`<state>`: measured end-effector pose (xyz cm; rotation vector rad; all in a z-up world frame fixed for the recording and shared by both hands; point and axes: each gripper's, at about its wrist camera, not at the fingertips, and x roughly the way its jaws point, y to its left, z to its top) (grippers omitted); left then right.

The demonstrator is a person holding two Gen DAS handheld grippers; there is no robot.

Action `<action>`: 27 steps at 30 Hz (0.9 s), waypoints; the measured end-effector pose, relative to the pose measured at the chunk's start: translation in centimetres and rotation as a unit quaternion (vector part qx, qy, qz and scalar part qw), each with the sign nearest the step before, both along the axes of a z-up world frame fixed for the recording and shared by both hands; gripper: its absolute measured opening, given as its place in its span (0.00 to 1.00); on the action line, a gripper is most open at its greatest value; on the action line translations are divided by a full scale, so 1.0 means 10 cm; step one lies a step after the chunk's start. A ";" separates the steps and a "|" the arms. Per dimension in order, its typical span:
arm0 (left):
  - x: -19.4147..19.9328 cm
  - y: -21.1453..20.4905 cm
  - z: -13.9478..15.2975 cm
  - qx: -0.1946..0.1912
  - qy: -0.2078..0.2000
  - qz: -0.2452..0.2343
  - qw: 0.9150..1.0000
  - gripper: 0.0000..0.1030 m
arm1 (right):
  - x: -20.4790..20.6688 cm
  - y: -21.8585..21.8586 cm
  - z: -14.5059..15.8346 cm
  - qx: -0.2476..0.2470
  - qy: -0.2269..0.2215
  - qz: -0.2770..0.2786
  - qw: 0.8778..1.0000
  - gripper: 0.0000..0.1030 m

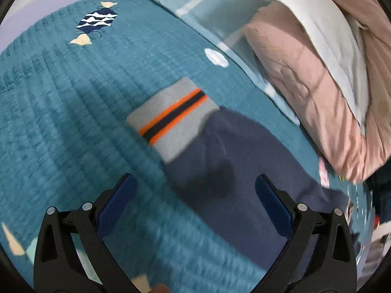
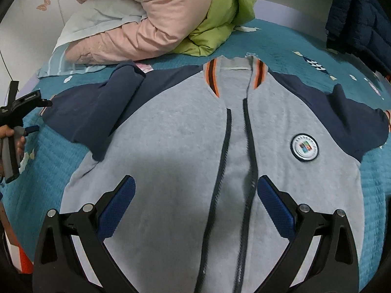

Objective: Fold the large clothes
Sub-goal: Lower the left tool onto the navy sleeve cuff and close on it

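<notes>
A grey zip jacket (image 2: 176, 146) with navy sleeves and orange-striped collar lies face up, spread on a teal quilt (image 2: 281, 41). Its zipper (image 2: 249, 161) is undone down the middle and a round badge (image 2: 304, 147) sits on the chest. My right gripper (image 2: 195, 183) hovers open over the lower front, nothing between its blue pads (image 2: 117, 207). In the left wrist view, one navy sleeve (image 1: 232, 171) with a grey, orange-striped cuff (image 1: 173, 119) lies flat on the quilt. My left gripper (image 1: 195, 183) hangs open just above that sleeve, holding nothing. It also shows at the far left, the left gripper (image 2: 29, 112) in a hand.
Pink and green duvets (image 2: 158, 19) and a pale pillow (image 2: 97, 17) are piled at the head of the bed. A pale blue striped pillow (image 1: 207, 5) and pink bedding (image 1: 317, 92) border the sleeve. A dark navy coat (image 2: 361, 17) lies at the far right corner.
</notes>
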<state>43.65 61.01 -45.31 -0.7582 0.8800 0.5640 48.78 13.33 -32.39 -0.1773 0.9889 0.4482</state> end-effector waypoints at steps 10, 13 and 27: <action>-0.01 0.22 0.09 -0.012 -0.045 0.014 0.999 0.27 | 0.21 0.21 -0.07 0.016 -0.012 0.008 1.000 0.93; -0.13 0.21 0.25 0.004 -0.063 -0.007 0.998 0.20 | 0.28 0.28 -0.04 0.033 -0.013 0.008 0.999 0.93; -0.86 -0.18 2.07 0.126 -0.224 -0.055 0.965 0.13 | 0.38 1.18 -0.36 0.121 0.101 0.111 0.981 0.28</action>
